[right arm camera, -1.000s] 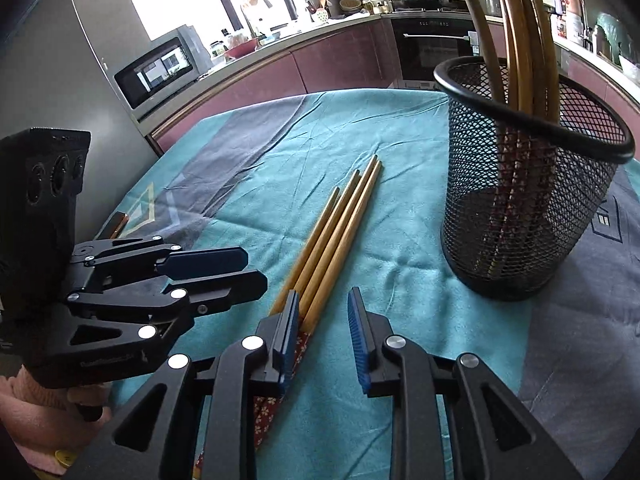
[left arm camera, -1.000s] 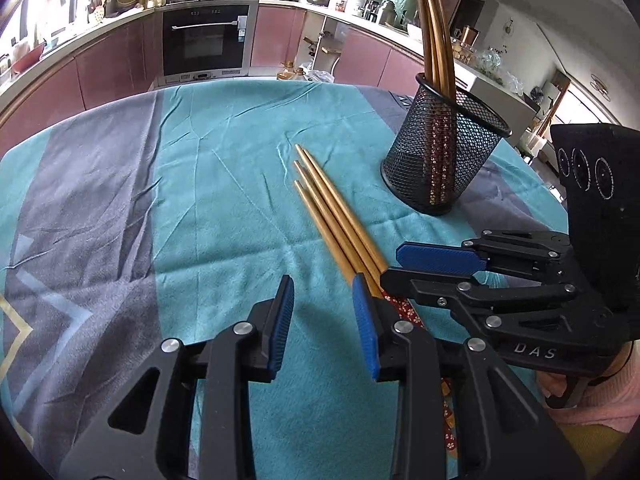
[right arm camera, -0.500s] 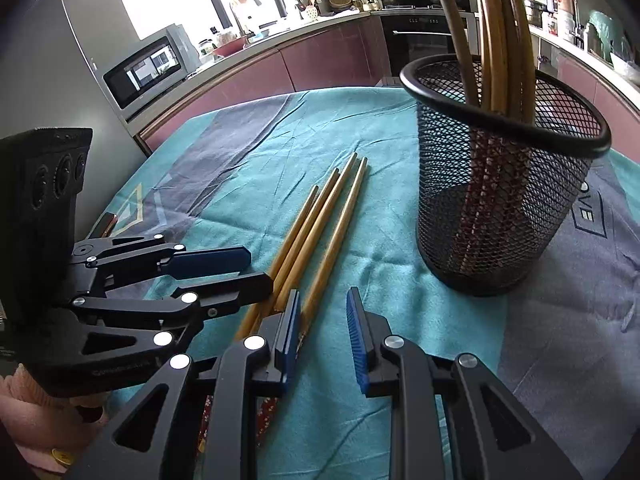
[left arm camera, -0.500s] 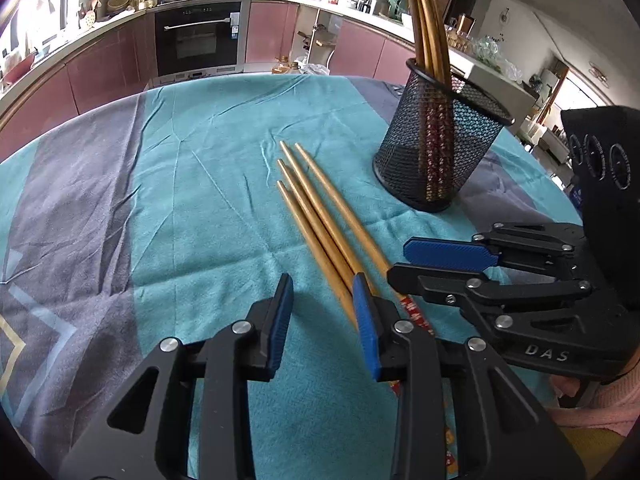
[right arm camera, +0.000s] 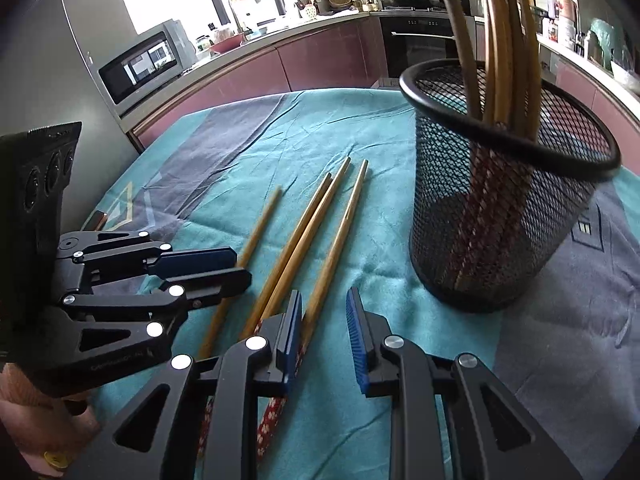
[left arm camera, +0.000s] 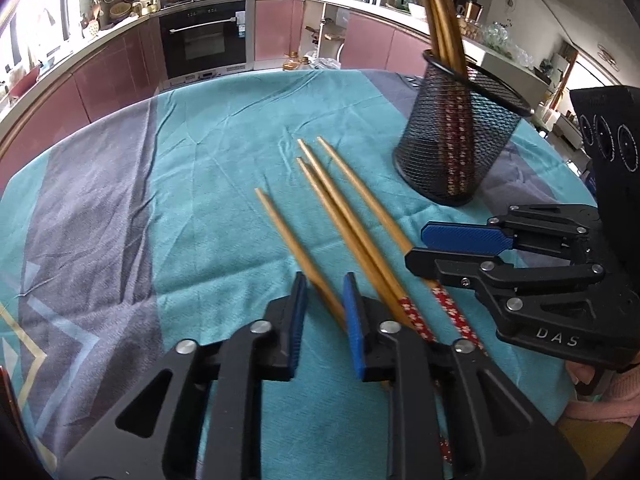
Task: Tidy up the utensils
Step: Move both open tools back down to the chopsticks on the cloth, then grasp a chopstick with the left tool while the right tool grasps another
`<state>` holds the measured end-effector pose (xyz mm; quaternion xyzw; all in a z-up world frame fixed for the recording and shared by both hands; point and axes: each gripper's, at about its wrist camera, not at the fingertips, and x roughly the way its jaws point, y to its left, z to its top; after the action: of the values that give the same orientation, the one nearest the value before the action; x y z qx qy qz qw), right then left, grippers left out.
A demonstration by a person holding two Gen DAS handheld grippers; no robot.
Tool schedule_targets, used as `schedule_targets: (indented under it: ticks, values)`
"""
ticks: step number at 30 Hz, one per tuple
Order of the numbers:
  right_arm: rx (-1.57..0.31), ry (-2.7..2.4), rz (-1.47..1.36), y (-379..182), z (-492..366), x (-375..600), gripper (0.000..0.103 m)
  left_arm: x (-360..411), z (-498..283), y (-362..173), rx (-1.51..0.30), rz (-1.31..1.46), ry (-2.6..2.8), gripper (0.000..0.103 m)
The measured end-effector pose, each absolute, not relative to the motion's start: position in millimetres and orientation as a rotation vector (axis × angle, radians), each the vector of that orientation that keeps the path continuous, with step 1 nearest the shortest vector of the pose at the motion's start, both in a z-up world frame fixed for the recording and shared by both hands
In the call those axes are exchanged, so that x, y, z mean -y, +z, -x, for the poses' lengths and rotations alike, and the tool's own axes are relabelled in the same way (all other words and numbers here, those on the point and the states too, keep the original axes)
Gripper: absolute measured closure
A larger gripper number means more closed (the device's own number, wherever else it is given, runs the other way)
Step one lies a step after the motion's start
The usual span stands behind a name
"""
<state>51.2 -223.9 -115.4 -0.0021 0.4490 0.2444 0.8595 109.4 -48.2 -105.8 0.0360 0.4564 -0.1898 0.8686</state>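
Several wooden chopsticks with red patterned ends lie on the teal cloth. One chopstick [left arm camera: 292,240] lies apart to the left, and its shaft runs between the fingers of my left gripper [left arm camera: 325,294], which is open around it. Three more chopsticks [left arm camera: 352,220] lie side by side to the right. My right gripper [right arm camera: 323,312] is open low over the cloth, with the rightmost chopstick [right arm camera: 340,232] running under its left finger. A black mesh holder [right arm camera: 500,216] stands upright with several chopsticks in it; it also shows in the left wrist view [left arm camera: 456,144].
The round table wears a teal and grey cloth [left arm camera: 180,184]. Kitchen counters, an oven [left arm camera: 208,36] and a microwave [right arm camera: 144,64] ring the room. The left gripper's body [right arm camera: 120,292] sits at the left of the right wrist view.
One chopstick has separated leftward from the bundle and now lies between my left gripper's fingers. Both grippers have shifted slightly; the holder looks closer in the right wrist view.
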Motion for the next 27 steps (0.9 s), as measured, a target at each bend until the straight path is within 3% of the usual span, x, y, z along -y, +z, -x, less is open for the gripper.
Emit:
schedule_targets:
  ticks: [9,17,27]
  values:
    - [-0.925,0.484,0.042,-116.3,-65.5,212.2,0.081,42.2,-120.4,-107.0,-0.958,-0.060,-0.390,0.087]
    - [-0.922,0.466,-0.008,-117.6,-69.3,218.5,0.096,43.1,-122.3,-108.5,-0.948,-0.034,-0.345,0.095]
    - [-0.905,0.495,-0.071,-109.9,-61.0,231.9,0.097,31.1,-114.1,-100.6,-0.934,0.028,-0.351,0.096]
